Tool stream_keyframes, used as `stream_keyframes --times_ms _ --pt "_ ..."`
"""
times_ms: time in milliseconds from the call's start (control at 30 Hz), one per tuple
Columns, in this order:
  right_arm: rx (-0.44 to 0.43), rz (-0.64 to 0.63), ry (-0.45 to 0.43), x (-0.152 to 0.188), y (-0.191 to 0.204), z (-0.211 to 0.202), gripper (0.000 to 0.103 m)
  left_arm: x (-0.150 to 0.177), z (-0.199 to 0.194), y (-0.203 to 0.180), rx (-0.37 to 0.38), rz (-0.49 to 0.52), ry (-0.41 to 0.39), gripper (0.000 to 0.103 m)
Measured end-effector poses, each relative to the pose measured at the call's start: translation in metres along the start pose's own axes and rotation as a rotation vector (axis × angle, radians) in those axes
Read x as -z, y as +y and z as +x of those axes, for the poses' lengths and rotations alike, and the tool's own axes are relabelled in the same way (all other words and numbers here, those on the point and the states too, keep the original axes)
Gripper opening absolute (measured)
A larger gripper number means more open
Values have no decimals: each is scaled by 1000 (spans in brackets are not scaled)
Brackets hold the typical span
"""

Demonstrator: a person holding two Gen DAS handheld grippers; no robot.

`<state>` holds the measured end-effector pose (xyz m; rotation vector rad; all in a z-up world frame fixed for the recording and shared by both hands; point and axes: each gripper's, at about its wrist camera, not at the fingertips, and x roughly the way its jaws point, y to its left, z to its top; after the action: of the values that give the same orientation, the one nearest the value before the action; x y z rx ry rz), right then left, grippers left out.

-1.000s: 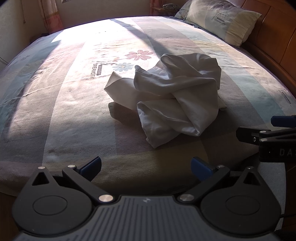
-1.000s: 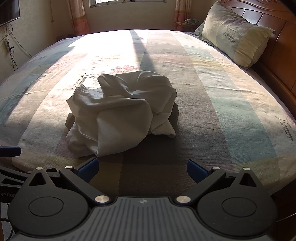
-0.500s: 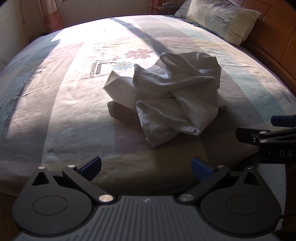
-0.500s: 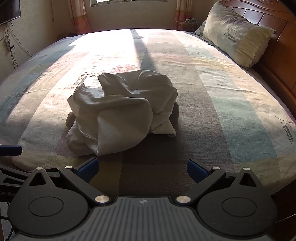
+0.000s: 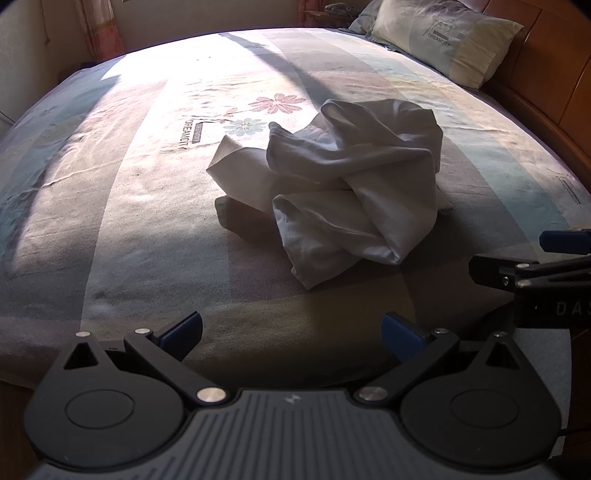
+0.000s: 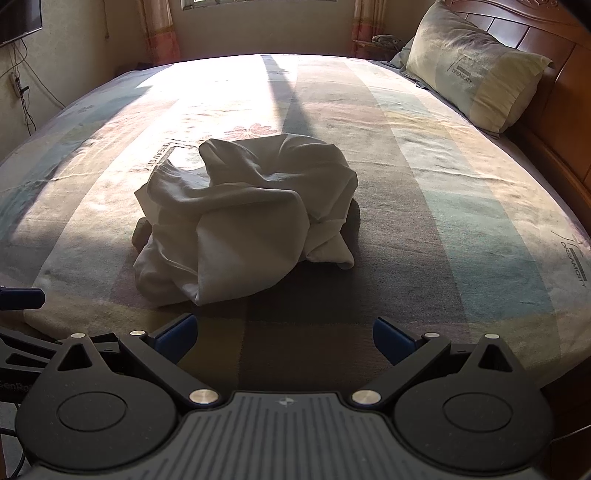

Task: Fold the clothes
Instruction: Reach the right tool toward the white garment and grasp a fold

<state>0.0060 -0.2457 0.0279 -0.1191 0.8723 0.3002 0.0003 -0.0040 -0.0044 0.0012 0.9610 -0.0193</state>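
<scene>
Both tools stand wide apart in the jaws and hold nothing: the left tool (image 5: 291,330) and the right tool (image 6: 284,336) hang over the near edge of the bed (image 6: 461,206), side by side. One white garment (image 6: 243,218) lies crumpled in a single heap on the striped bedsheet (image 5: 147,206), about midway across and nearer the near edge than the far one. Bare sheet lies open all round the heap, widest toward the far edge and the left side. One pillow (image 6: 476,70) rests at the far right corner against the wooden headboard (image 6: 565,59). Only the right wrist view shows the window curtains (image 6: 159,26) and wall cables (image 6: 22,92); the left wrist view shows the flower print (image 5: 277,103) more clearly.
</scene>
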Motion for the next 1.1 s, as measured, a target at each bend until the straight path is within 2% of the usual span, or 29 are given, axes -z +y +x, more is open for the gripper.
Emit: stream_keyframes --times_ms 367,767,1100 --pt "-22 4 9 2 -3 5 103 -7 4 9 -4 -11 -6 102" --pt "-16 18 19 -7 -12 20 103 -34 24 17 -23 2 -18 102" --pt "-4 34 39 -9 -21 28 103 -59 46 5 2 44 -18 102"
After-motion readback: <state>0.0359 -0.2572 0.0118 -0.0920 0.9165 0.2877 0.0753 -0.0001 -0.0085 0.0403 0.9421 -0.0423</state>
